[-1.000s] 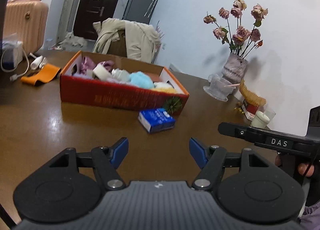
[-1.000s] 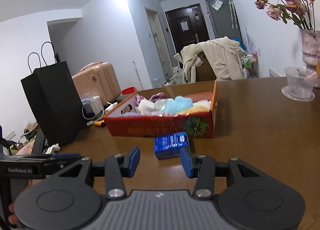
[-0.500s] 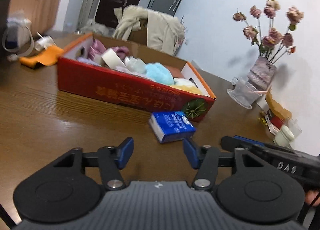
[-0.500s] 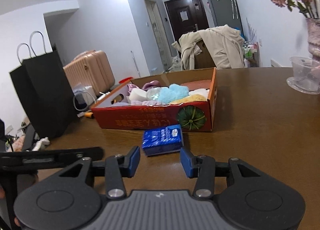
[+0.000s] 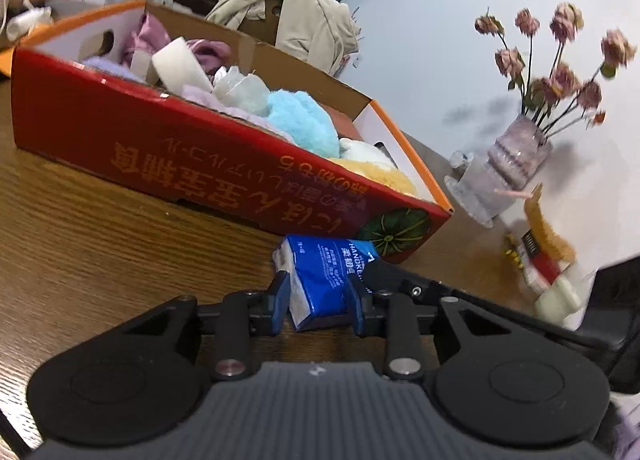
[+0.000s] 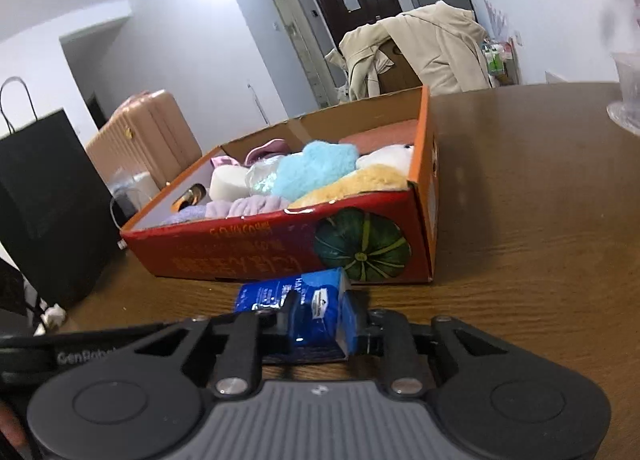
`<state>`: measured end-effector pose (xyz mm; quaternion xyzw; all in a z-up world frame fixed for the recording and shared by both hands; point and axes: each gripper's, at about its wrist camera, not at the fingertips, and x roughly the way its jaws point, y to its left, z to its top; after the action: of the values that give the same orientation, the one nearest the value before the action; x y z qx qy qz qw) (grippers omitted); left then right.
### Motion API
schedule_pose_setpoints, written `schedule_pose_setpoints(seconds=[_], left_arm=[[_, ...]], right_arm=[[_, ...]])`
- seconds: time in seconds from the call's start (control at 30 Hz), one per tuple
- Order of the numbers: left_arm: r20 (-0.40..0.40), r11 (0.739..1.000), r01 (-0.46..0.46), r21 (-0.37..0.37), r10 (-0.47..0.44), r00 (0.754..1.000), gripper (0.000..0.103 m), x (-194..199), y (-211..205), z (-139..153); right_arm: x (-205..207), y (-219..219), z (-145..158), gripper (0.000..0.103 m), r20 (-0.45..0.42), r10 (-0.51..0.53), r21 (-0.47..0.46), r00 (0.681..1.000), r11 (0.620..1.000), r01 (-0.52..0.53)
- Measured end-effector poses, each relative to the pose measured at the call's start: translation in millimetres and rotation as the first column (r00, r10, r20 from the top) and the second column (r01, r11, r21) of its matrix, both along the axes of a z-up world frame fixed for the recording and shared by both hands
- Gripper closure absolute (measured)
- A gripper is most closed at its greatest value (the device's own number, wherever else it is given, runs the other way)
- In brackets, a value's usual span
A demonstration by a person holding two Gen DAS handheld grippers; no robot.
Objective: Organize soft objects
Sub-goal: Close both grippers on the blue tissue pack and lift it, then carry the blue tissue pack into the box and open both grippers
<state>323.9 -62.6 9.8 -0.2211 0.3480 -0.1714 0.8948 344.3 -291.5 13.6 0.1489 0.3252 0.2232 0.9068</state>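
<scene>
A blue tissue pack lies on the brown table just in front of the red cardboard box. My left gripper has the pack between its blue pads; the jaws are closing and the pads touch its sides. My right gripper comes at the same pack from the other side, its jaws also closing, with both pads against it. The box holds several soft things, among them a light blue plush and a yellow one.
A vase of dried roses and a glass dish stand at the table's right, by the wall. A black paper bag stands left of the box. Beyond the table are a pink suitcase and a coat-draped chair.
Both grippers came forward and down to the tissue pack, and their jaws narrowed from wide apart to touching it. The pack now sits between both pairs of pads.
</scene>
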Motion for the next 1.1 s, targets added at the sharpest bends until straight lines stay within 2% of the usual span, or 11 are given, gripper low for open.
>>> schedule_pose_setpoints(seconds=[0.07, 0.23, 0.67, 0.77, 0.93, 1.1], left_arm=[[-0.006, 1.000, 0.000, -0.012, 0.000, 1.000, 0.072, 1, 2, -2], [-0.029, 0.999, -0.005, -0.052, 0.003, 1.000, 0.071, 6, 6, -5], [-0.023, 0.997, -0.010, -0.071, 0.008, 1.000, 0.072, 7, 7, -7], [-0.013, 0.997, 0.003, -0.071, -0.004, 1.000, 0.073, 2, 5, -3], [0.052, 0.996, 0.048, -0.079, -0.044, 0.998, 0.073, -30, 2, 20], [0.171, 0.995, 0.081, -0.062, -0.069, 0.983, 0.073, -47, -2, 69]], right_arm=[[1, -4, -2, 0.082, -0.011, -0.004, 0.030, 1.000, 1.000, 0.004], [1, -4, -3, 0.082, -0.012, -0.005, 0.033, 1.000, 0.999, 0.005], [4, -15, -10, 0.078, -0.049, 0.001, 0.108, 0.999, 0.994, 0.004], [-2, -12, -4, 0.078, -0.041, -0.009, 0.074, 0.999, 0.997, 0.012], [-53, -15, 26, 0.078, 0.043, -0.048, 0.060, 0.998, 0.997, 0.046], [-79, -21, 66, 0.078, 0.135, -0.088, 0.108, 0.987, 0.991, 0.074]])
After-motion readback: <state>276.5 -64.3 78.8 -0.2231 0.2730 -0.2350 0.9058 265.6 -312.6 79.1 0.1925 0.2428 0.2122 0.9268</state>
